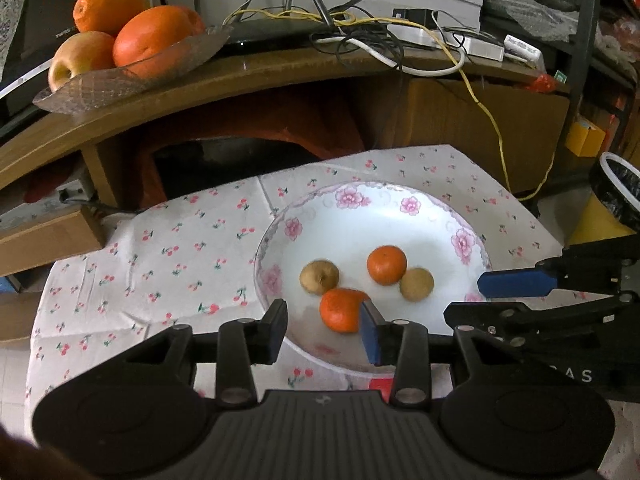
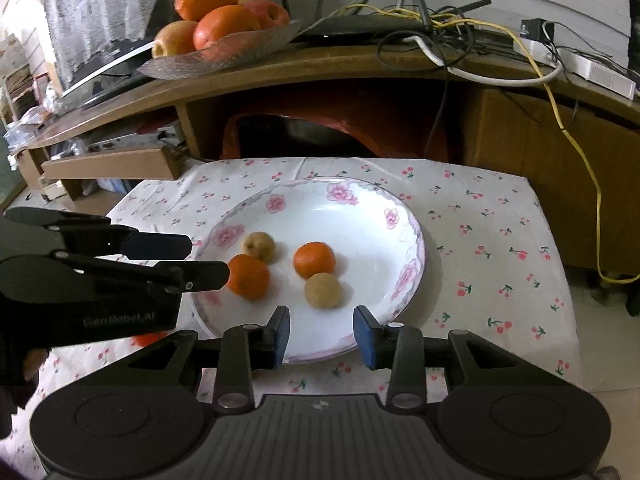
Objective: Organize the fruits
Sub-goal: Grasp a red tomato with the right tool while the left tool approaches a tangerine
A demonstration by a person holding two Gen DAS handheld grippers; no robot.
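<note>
While both claws are hovering at the near rim of the plate (image 2: pixel 404 216), the left claw (image 1: pixel 324 332) and right claw (image 2: pixel 322 334) are standing apart, gripping nothing. Four small fruits are already lying on the plate: near tangerine (image 1: pixel 342 310), far tangerine (image 1: pixel 386 265) and two brown fruits (image 2: pixel 323 290). Farther back, on the table (image 2: pixel 360 64), a glass dish (image 2: pixel 224 54) is carrying oranges and apples, so sorting looks largely done.

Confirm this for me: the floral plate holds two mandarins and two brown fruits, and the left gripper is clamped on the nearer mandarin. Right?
Not quite. The plate does hold two mandarins and two brown fruits, but the left gripper is open; the nearer mandarin lies free in the plate, unclamped. The left wrist view shows this.
</note>
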